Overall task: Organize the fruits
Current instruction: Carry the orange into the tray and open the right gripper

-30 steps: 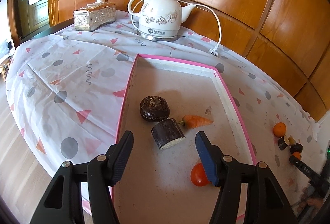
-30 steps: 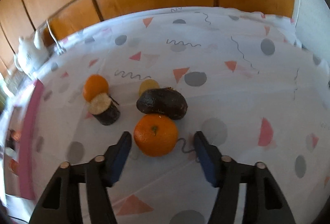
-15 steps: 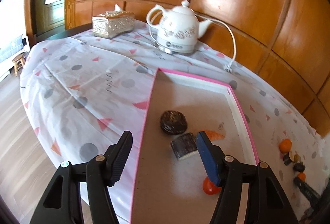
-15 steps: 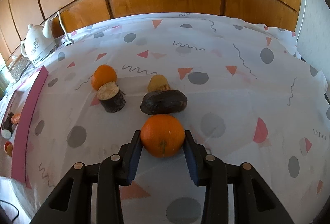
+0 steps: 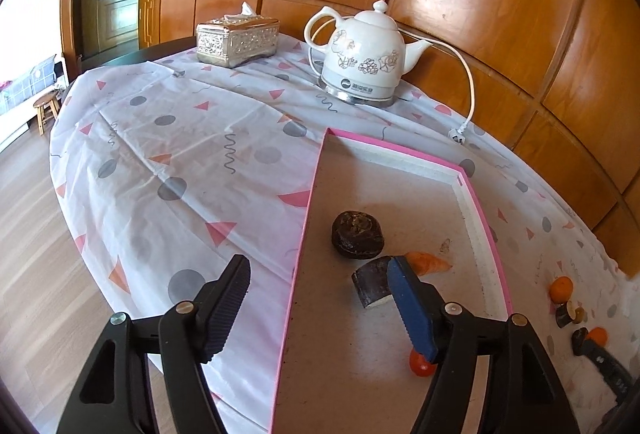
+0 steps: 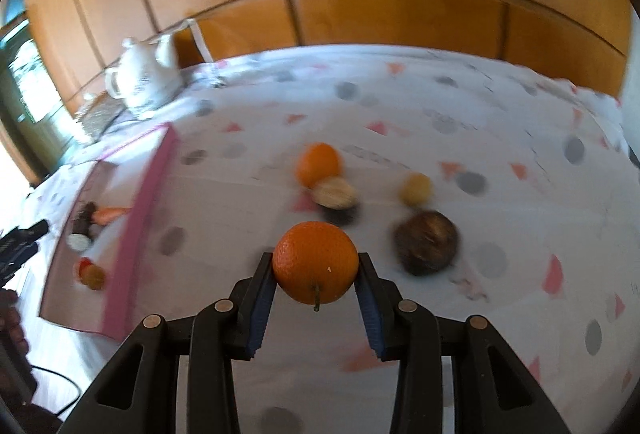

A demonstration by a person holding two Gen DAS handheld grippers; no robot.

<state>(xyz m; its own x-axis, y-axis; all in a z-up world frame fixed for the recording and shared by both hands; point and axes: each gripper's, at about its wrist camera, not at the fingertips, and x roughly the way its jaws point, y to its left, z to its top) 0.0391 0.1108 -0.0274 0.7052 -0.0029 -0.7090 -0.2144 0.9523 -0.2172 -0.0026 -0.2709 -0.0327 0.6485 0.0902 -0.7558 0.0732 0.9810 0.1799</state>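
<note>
One pink-rimmed tray (image 6: 148,194) fills the left of my right wrist view, so the next carry runs leftward across the table (image 6: 500,138), and my right tool (image 6: 316,274), clenched on the orange (image 6: 315,261) at lower centre, is the one to make it. Being round, the orange has no long axis; its stem points down toward the camera. My left tool (image 5: 320,298) hangs released and empty over the tray's near-left rim.

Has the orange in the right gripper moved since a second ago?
Yes. The orange, then resting on the tablecloth beside the dark fruit, is now clamped in the right gripper and lifted clear, toward the pink tray.
</note>
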